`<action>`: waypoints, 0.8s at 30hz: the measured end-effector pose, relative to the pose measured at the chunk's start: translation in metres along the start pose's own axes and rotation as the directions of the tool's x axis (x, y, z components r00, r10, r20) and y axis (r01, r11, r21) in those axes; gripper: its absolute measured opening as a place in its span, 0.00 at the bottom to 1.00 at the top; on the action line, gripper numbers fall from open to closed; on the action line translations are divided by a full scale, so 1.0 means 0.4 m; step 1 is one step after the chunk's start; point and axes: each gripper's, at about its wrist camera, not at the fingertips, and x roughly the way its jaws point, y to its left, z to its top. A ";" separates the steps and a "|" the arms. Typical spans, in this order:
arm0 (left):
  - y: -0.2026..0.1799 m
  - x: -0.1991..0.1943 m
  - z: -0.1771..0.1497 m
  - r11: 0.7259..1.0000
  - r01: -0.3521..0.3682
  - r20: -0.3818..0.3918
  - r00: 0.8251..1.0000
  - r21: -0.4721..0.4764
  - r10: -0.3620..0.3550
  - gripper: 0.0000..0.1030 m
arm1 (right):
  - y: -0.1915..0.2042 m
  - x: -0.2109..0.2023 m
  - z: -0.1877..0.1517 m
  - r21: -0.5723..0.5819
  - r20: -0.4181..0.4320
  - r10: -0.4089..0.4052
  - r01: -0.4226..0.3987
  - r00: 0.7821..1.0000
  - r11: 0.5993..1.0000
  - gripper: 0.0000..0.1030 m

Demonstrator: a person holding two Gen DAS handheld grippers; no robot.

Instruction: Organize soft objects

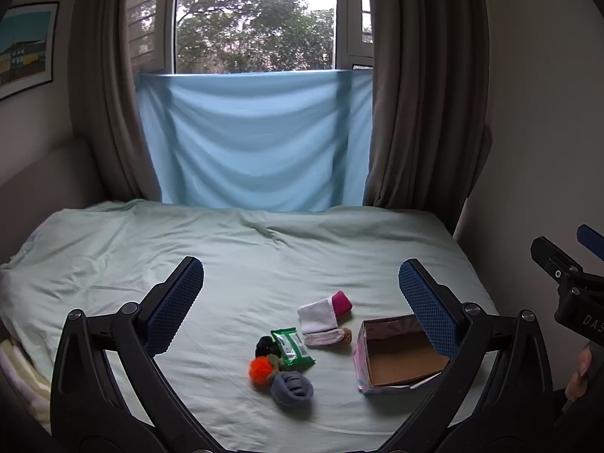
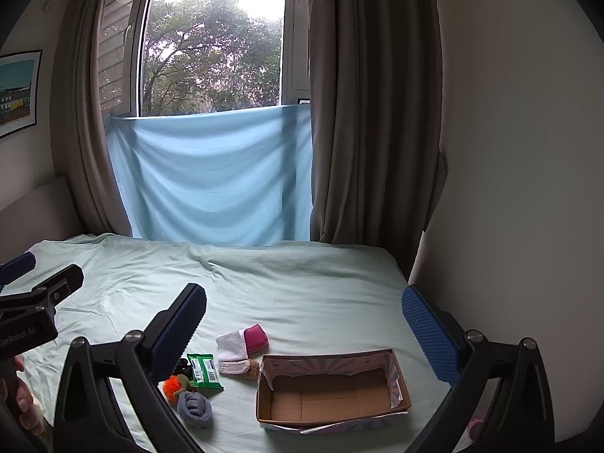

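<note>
**Both hand-held grippers wide above the bed, soft things beside the box**

We hold the left hand-held gripper [image 1: 301, 283] spread wide over the bed [image 1: 264, 256], nothing between its blue pads. The right hand-held gripper [image 2: 304, 307] is just as wide and just as empty.

Between the left fingers we see the cluster lying on the pale green sheet: a grey sock roll [image 1: 293, 389] nearest us, an orange pompom [image 1: 260, 370] touching it, a black item [image 1: 265, 344] behind that, and a green packet [image 1: 292, 346] lying flat across the middle. Farther back sit a white mesh pouch [image 1: 318, 316], a pink pouch [image 1: 342, 303] against its far corner, and a pale knitted piece [image 1: 327, 336] under its near edge. The cardboard box [image 1: 396, 360] stands open just right of the pile, apart from it.

The right wrist view gives us the box [image 2: 332, 392] whole and bare inside, whereas the left view has a finger across its far corner. In return, the right view hides most of the black item behind its left finger; we think it is a hair tie or similar, but cannot be sure.

Each view catches the other hand-held gripper at its edge, plus a bit of our hand [image 1: 579, 373].
</note>
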 end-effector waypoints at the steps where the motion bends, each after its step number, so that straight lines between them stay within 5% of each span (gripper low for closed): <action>1: -0.001 0.000 0.000 1.000 0.000 0.000 1.000 0.000 0.000 1.00 | 0.001 0.000 -0.001 0.000 0.000 0.002 -0.002 1.000 1.000 1.00; 14: 0.010 0.014 0.009 1.000 -0.021 -0.017 1.000 -0.014 0.020 1.00 | -0.007 0.009 0.014 0.000 -0.012 0.026 -0.026 1.000 1.000 1.00; 24: 0.197 0.085 -0.051 0.993 -0.071 -0.109 0.992 -0.095 0.060 1.00 | 0.059 0.058 -0.040 -0.006 -0.076 0.092 -0.092 0.993 0.996 1.00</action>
